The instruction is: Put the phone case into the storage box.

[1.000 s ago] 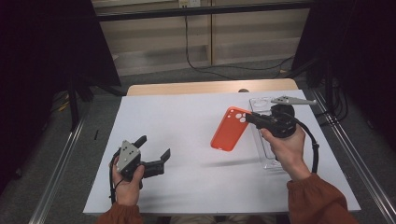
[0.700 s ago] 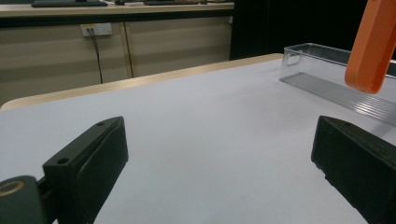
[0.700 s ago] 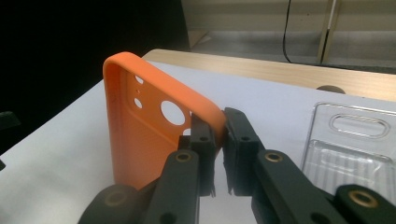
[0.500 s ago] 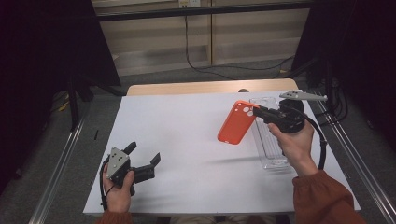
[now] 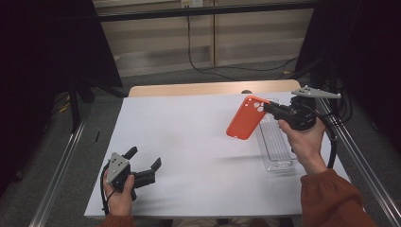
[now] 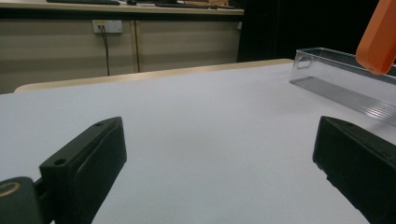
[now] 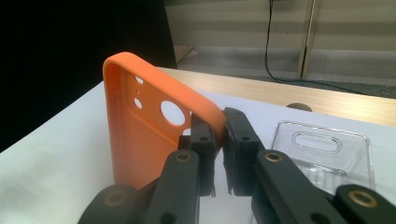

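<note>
An orange phone case (image 5: 244, 118) hangs in the air above the white sheet, just left of a clear plastic tray (image 5: 276, 146). My right gripper (image 5: 267, 108) is shut on the case's camera-end edge. In the right gripper view the jaws (image 7: 219, 135) pinch the rim of the orange case (image 7: 140, 140), with the clear tray (image 7: 327, 144) behind. My left gripper (image 5: 143, 158) rests low at the near left of the sheet. Its jaws have just been opening, with nothing between them (image 6: 219, 177). The left gripper view has the case's corner (image 6: 379, 37) over the tray (image 6: 341, 79).
A white sheet (image 5: 189, 142) covers most of the wooden table (image 5: 208, 88). Metal rails run along both sides of the table (image 5: 61, 165). Dark screens stand at the far left and right, and a cable hangs on the back wall.
The right gripper has carried the orange case up and to the right, toward the tray. The left hand has slid toward the near left corner and its jaws stand wider.
</note>
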